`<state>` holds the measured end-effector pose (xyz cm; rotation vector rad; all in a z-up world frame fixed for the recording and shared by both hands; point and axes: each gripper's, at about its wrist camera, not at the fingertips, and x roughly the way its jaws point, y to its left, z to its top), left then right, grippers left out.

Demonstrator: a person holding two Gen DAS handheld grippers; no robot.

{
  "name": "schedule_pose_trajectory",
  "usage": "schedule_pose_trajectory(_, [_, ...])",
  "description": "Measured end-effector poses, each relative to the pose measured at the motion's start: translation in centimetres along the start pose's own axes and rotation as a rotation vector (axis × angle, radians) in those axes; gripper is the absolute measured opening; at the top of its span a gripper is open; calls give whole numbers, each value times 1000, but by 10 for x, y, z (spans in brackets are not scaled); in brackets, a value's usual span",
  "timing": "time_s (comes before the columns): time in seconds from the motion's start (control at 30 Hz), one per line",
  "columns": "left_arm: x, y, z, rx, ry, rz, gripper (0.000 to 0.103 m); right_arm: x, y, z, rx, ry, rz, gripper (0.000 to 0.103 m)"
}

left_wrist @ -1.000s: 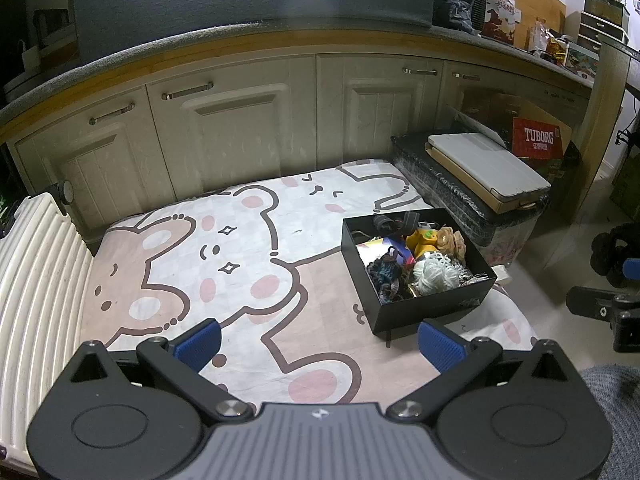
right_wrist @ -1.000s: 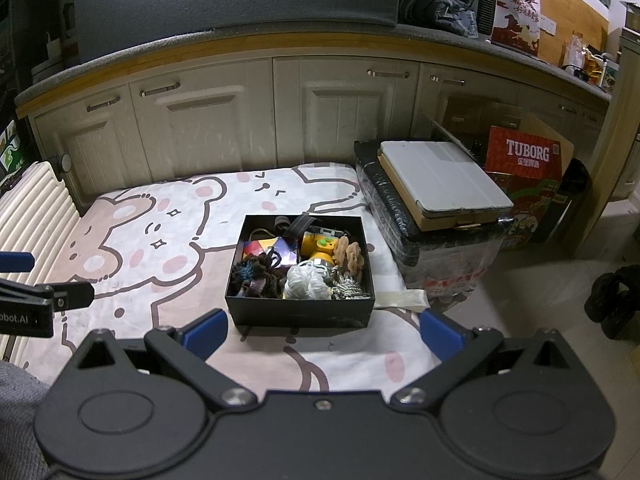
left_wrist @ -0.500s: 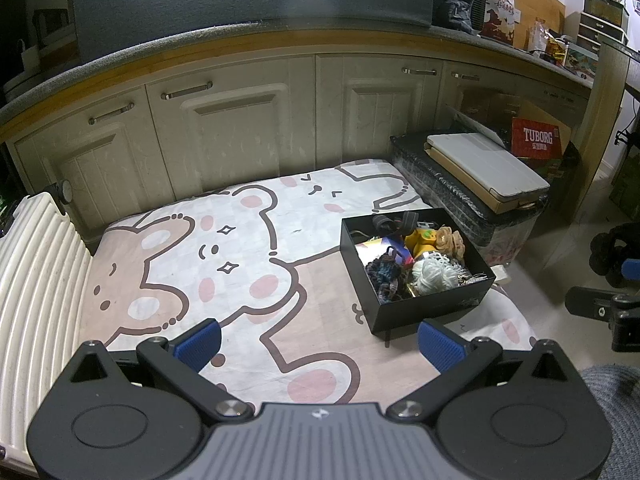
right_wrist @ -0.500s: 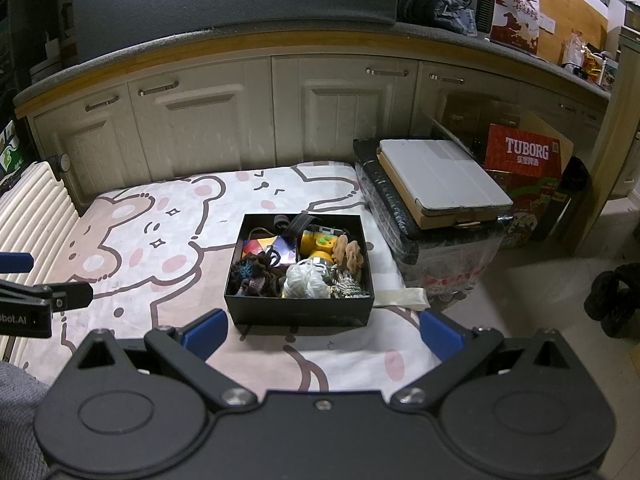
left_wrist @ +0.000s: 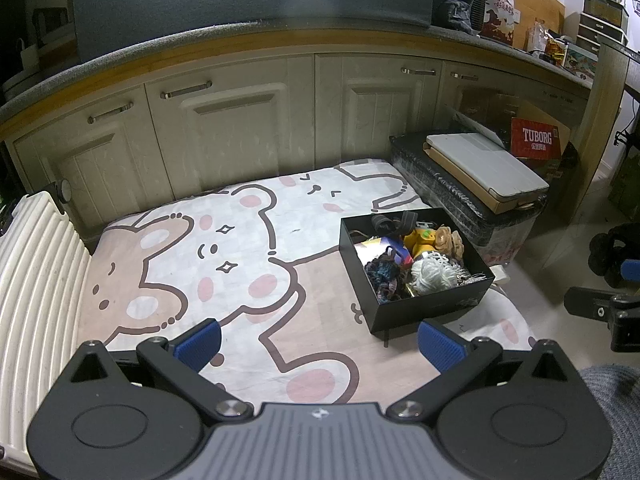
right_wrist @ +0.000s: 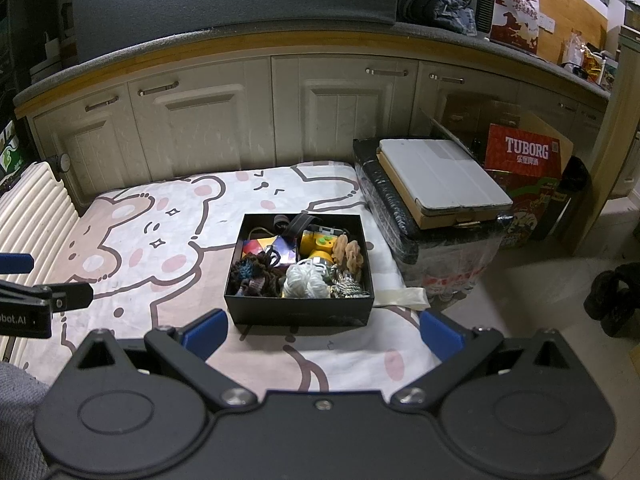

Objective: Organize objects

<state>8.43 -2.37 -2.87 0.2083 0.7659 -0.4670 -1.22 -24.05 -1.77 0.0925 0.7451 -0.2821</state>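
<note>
**Both claws spread wide above a bear-print blanket, box of odds and ends ahead**

A row of pale cabinets (right_wrist: pixel 248 120) runs across the far side under a dark counter. In front of them a blanket (left_wrist: pixel 224 248) printed with cartoon bears covers the floor. A white ribbed suitcase (left_wrist: pixel 36 280) lies along its left edge. To the right sits a dark wrapped crate (right_wrist: pixel 432 248) with a grey folded case (right_wrist: pixel 440 172) on top, and a red Tuborg carton (right_wrist: pixel 524 160) stands behind it.

A black box (right_wrist: pixel 298 314) rests on the right part of the blanket, open at the top and crowded with small items: a white ball of yarn (right_wrist: pixel 306 280) near its front wall, dark knitted yarn (right_wrist: pixel 252 276) to the left, a yellow toy (right_wrist: pixel 318 246) towards the back, and tan ruffled pieces (right_wrist: pixel 348 252) at the right.

The left claw (left_wrist: pixel 320 342) is released, its blue fingertips (left_wrist: pixel 198 342) far apart over bare blanket, the box just ahead to its right. The right claw (right_wrist: pixel 322 330) is likewise released and empty, with the box centred just beyond it.
</note>
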Motion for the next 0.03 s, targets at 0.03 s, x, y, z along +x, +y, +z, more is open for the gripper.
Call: schedule_pose_trajectory(0.03, [0,-1,0,0,0,1,103,1,0,-1,1,0,0,103])
